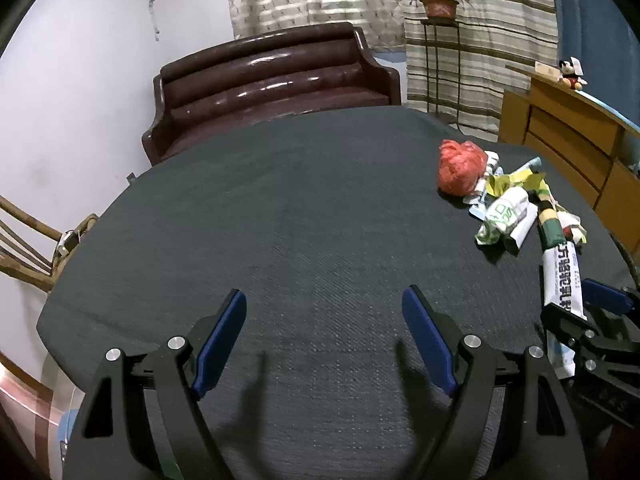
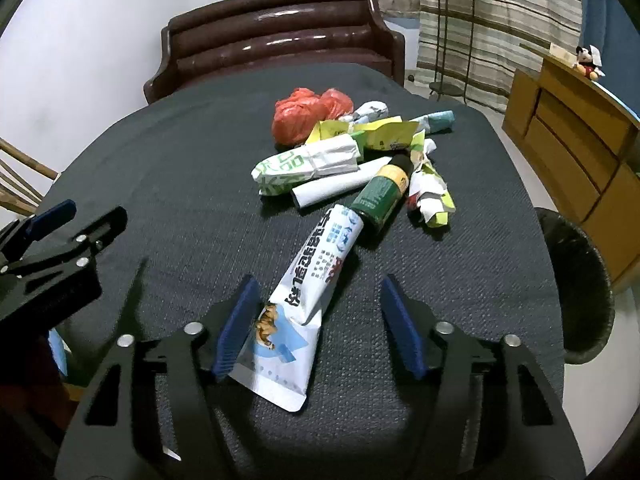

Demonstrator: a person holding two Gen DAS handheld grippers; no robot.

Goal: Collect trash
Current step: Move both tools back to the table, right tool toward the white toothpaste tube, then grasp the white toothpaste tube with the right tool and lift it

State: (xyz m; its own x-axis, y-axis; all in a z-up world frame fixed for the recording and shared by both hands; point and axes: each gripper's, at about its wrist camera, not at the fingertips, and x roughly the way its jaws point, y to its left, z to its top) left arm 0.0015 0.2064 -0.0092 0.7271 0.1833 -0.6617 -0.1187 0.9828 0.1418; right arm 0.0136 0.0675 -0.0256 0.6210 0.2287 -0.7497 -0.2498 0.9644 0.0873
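A pile of trash lies on the dark table [image 2: 180, 168]: a crumpled red plastic bag [image 2: 304, 114], a green-and-white wrapper [image 2: 304, 166], a dark green bottle [image 2: 380, 194], yellow-green wrappers [image 2: 430, 196] and a long white snack packet [image 2: 298, 304]. My right gripper [image 2: 318, 300] is open, its jaws on either side of the white packet's near end; the left pad [image 2: 236, 328] touches the packet. My left gripper [image 1: 324, 316] is open and empty over bare table, left of the pile [image 1: 508, 208]. The white packet [image 1: 562, 280] and the right gripper [image 1: 592, 320] show at the right of the left wrist view.
A dark bin with a black liner [image 2: 576, 280] stands off the table's right edge. A brown leather chair [image 2: 276, 36] is behind the table, a wooden cabinet [image 2: 572, 132] at right, a wooden chair [image 1: 32, 248] at left.
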